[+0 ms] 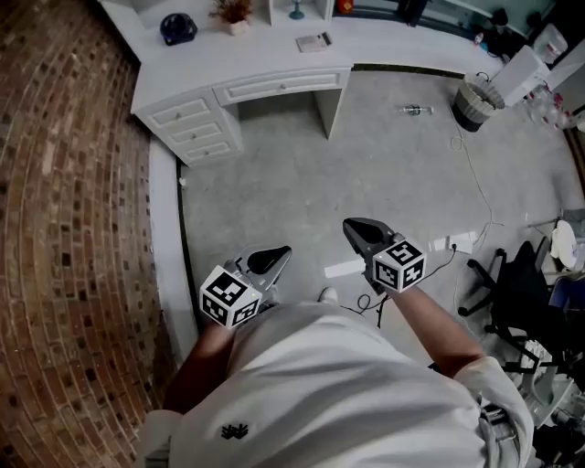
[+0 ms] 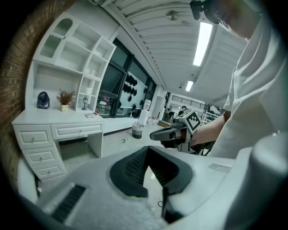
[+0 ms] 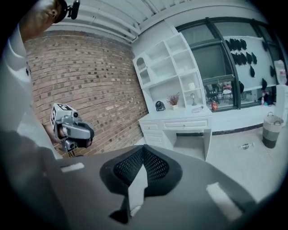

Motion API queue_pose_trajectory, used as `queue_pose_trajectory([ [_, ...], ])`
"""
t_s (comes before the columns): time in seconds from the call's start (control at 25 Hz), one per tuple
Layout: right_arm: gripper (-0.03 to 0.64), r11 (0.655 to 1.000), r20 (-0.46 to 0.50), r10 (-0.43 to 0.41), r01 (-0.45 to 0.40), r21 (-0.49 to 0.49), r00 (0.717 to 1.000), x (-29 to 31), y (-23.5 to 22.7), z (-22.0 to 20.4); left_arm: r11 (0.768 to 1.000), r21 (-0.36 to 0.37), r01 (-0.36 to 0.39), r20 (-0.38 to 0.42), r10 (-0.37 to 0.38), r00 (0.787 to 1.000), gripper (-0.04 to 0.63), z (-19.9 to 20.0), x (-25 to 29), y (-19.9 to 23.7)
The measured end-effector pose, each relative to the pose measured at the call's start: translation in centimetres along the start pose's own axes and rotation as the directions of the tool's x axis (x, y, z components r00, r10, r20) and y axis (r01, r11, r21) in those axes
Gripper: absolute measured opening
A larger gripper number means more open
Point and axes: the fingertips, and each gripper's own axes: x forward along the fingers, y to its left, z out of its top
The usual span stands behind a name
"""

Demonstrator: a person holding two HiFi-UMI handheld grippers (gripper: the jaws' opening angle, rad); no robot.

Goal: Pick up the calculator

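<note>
The calculator (image 1: 313,42) is a small flat grey slab lying on the white desk (image 1: 265,64) far ahead across the room. It also shows small on the desk top as the calculator (image 2: 91,115) in the left gripper view and the calculator (image 3: 196,109) in the right gripper view. Both grippers hang in front of the person's body, well short of the desk. My left gripper (image 1: 281,250) has its jaws drawn together with nothing in them. My right gripper (image 1: 350,224) is likewise shut and empty. Each gripper view shows the other gripper beside it.
A brick wall (image 1: 73,228) runs along the left. A dark fan (image 1: 177,27) and a potted plant (image 1: 234,13) stand on the desk. A waste basket (image 1: 473,102), a bottle (image 1: 416,111) and a cable (image 1: 475,183) are on the grey floor; an office chair (image 1: 521,283) stands right.
</note>
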Motion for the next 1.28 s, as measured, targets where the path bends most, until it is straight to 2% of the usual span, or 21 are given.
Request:
queue_pose_trajectory([
  [0.08, 0.012, 1.0, 0.003, -0.005, 0.005, -0.016, 1.0, 1.8, 0.7, 1.1, 1.0, -0.004, -0.008, 0.021, 0.008, 1.0, 0.006, 0.2, -1.8, 1.6],
  [0.12, 0.035, 1.0, 0.001, -0.006, 0.006, -0.02, 1.0, 2.8, 1.1, 1.5, 1.0, -0.001, -0.014, 0.025, 0.014, 1.0, 0.006, 0.2, -2.7, 2.4],
  [0.16, 0.109, 1.0, 0.0, -0.006, 0.006, -0.018, 1.0, 3.9, 1.4, 1.9, 1.0, 0.004, -0.02, 0.027, 0.02, 0.999, 0.006, 0.1, -3.6, 3.2],
  [0.2, 0.129, 1.0, 0.0, -0.01, 0.01, -0.014, 1.0, 4.9, 1.8, 2.2, 1.0, 0.009, -0.027, 0.027, 0.026, 0.999, 0.006, -0.2, -4.5, 4.0],
  [0.44, 0.129, 1.0, -0.002, -0.022, 0.022, -0.015, 1.0, 10.9, 4.3, 4.0, 0.998, 0.007, -0.058, 0.019, 0.058, 0.998, 0.006, -2.0, -9.8, 9.1],
  [0.64, 0.129, 0.999, -0.025, -0.017, 0.016, -0.039, 1.0, 14.0, 4.1, 5.0, 0.998, -0.034, -0.062, 0.017, 0.062, 0.998, 0.006, -2.2, -9.9, 12.9],
  [0.92, 0.13, 1.0, -0.036, -0.018, 0.017, -0.021, 0.999, 18.4, -2.3, 7.3, 0.999, -0.021, -0.044, -0.007, 0.043, 0.999, 0.006, 1.4, -4.7, 19.4],
  [1.28, 0.129, 1.0, -0.012, 0.011, -0.01, 0.015, 1.0, 23.0, -14.5, 13.8, 1.0, 0.013, -0.008, -0.059, 0.008, 0.998, 0.006, 10.7, 5.7, 26.8],
])
